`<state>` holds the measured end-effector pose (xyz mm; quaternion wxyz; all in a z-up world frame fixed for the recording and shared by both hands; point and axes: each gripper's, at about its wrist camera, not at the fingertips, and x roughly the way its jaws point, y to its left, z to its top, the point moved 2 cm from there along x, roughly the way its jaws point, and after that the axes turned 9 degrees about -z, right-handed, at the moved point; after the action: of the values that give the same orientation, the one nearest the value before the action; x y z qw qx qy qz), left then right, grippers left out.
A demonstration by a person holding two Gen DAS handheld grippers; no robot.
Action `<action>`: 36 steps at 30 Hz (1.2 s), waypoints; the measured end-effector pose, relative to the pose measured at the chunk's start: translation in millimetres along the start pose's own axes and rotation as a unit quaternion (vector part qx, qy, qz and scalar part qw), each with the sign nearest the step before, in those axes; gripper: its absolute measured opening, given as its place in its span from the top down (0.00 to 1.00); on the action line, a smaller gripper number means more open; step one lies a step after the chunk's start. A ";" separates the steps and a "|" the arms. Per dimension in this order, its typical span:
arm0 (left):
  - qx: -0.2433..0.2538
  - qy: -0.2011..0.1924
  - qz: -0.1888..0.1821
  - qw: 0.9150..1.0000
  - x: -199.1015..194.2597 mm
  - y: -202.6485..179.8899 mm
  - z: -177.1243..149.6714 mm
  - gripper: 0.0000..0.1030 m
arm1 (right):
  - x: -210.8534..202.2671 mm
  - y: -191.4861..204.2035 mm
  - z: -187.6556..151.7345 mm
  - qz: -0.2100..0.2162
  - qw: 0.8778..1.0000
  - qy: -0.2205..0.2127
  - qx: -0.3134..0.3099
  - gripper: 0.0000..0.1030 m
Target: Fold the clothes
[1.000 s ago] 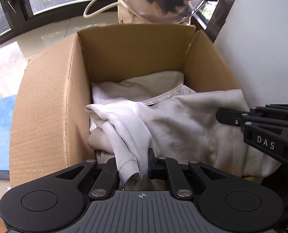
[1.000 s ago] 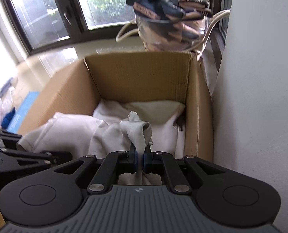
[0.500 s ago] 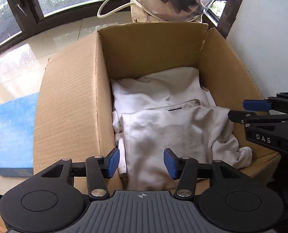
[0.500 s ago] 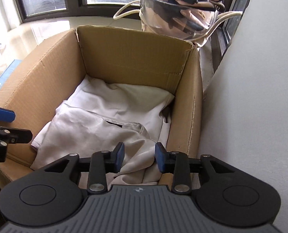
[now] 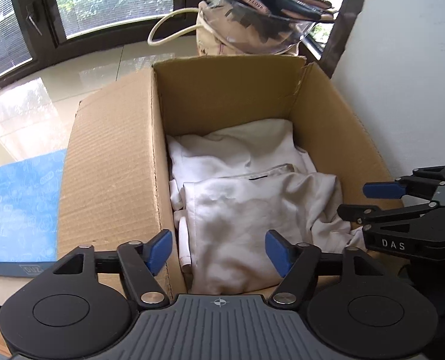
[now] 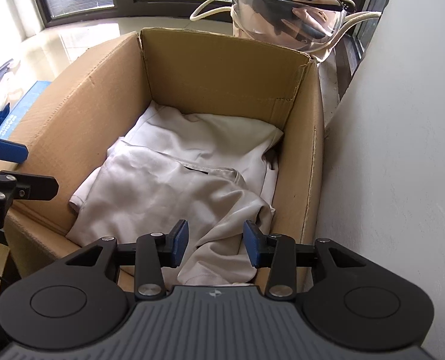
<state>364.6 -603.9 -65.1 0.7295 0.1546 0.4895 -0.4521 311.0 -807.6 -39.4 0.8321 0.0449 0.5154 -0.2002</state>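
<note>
Both grippers hang above the near end of the cardboard box, jaws opening and gripping nothing — the left gripper straddles the near left wall, the right gripper sits by the right wall. Ahead of and below their blue pads, the white garment lies released inside the box, its rumpled near edge draped toward the front rim.

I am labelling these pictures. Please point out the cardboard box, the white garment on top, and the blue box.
cardboard box [image 5: 111,165], left wrist view, outer left wall.
white garment [image 6: 162,192], right wrist view, flat middle.
blue box [image 5: 24,204], left wrist view, lid.
</note>
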 end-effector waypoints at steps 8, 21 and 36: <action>0.037 -0.021 -0.022 0.999 -18.1 -13.7 -11.4 0.00 | -39.6 11.2 -10.3 0.015 1.000 -0.006 0.017 0.18; 0.058 -0.006 -0.030 0.998 -28.4 -18.2 -21.8 0.00 | -68.5 16.4 -26.8 -0.020 0.999 -0.001 0.050 0.04; 0.061 -0.018 -0.029 0.998 -36.1 -15.8 -24.0 0.00 | -73.7 17.1 -31.6 -0.026 0.996 -0.010 0.080 0.03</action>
<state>333.9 -578.1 -42.1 0.7142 0.1766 0.4517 -0.5047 262.3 -761.9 8.2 0.8256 0.0959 0.4900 -0.2629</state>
